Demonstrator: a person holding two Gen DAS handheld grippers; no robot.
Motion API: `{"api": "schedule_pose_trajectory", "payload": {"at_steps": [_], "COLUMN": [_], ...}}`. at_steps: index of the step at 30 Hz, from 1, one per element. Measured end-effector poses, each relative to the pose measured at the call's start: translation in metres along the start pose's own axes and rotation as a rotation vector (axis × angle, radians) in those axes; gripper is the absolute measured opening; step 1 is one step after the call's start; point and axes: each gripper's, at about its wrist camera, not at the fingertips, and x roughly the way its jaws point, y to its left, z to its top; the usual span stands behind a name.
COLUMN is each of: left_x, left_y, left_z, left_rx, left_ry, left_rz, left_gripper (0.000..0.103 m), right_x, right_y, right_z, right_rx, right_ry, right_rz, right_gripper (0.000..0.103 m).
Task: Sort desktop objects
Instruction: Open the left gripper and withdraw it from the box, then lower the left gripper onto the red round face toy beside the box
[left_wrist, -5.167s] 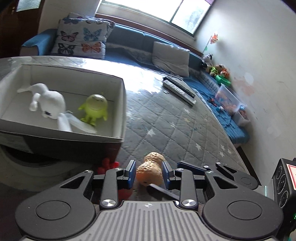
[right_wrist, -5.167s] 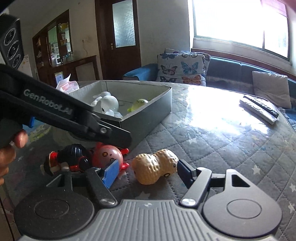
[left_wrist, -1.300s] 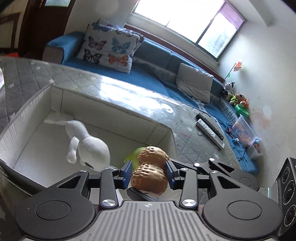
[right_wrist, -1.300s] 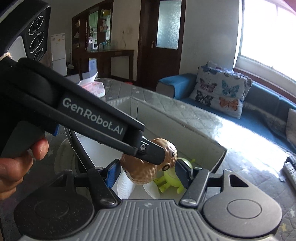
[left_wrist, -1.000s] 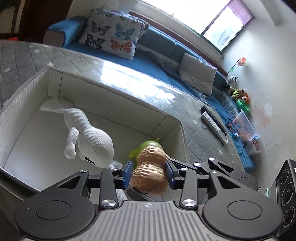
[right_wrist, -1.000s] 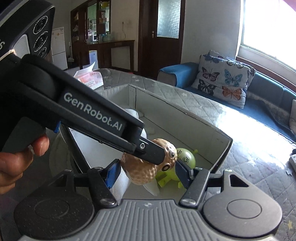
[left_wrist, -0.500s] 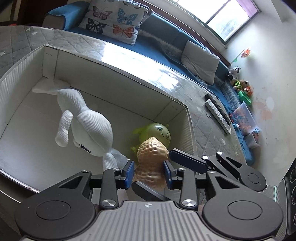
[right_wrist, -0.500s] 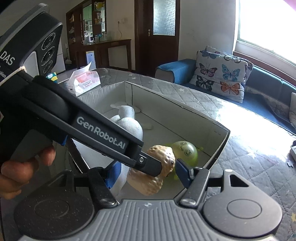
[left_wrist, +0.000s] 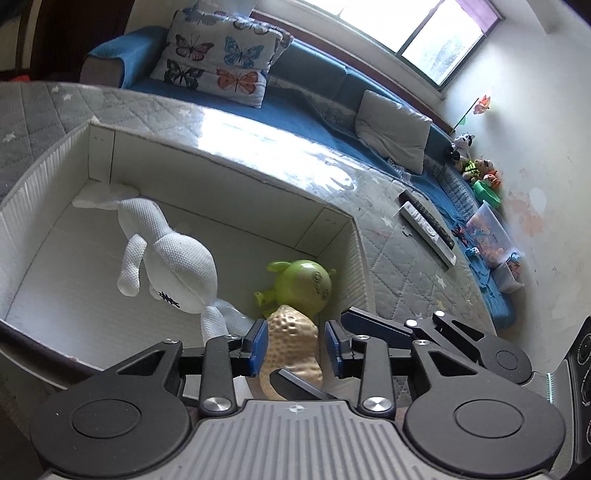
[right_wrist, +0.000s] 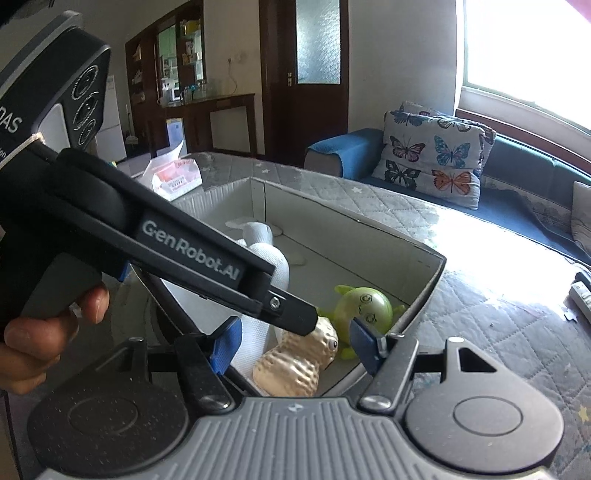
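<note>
Peanut toy (left_wrist: 291, 347) now inside box (left_wrist: 221, 157)

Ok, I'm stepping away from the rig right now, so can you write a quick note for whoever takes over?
Left gripper: open around the peanut toy, which lies in the box; the pads look just clear of it.
Right gripper: open, empty, above the box's near corner.
In the box: peanut toy, white plush rabbit, green toy.
Done: those three are sorted.
Left: lift the left gripper away. Two remotes lie on the table; anything else to sort is out of view.
</note>
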Motion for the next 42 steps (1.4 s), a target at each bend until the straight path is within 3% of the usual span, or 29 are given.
{"api": "schedule_pose_trajectory", "payload": {"at_steps": [15, 31, 42], "left_x": [-0.046, -0.048, -0.031], "left_y": [-0.015, -0.01, -0.016], "left_z": [-0.034, -0.078, -0.085], "left_rx": [0.053, 0.026, 0.024], "left_ry": [-0.088, -0.045, -0.008], "left_rz": [0.032, 0.024, 0.02], "left_gripper": [0.036, 0.036, 0.036], "right_x": [-0.053, -0.067, -0.066], "right_y": [0.0, 0.018, 0.017], "right_z": [-0.027, -0.079, -0.087], "right_rx": [0.078, 0.159, 0.209], "right_ry": [-0.071, -0.026, -0.025], "right_rz": [-0.037, -0.035, -0.042], "right_gripper": [0.067, 0.067, 0.067]}}
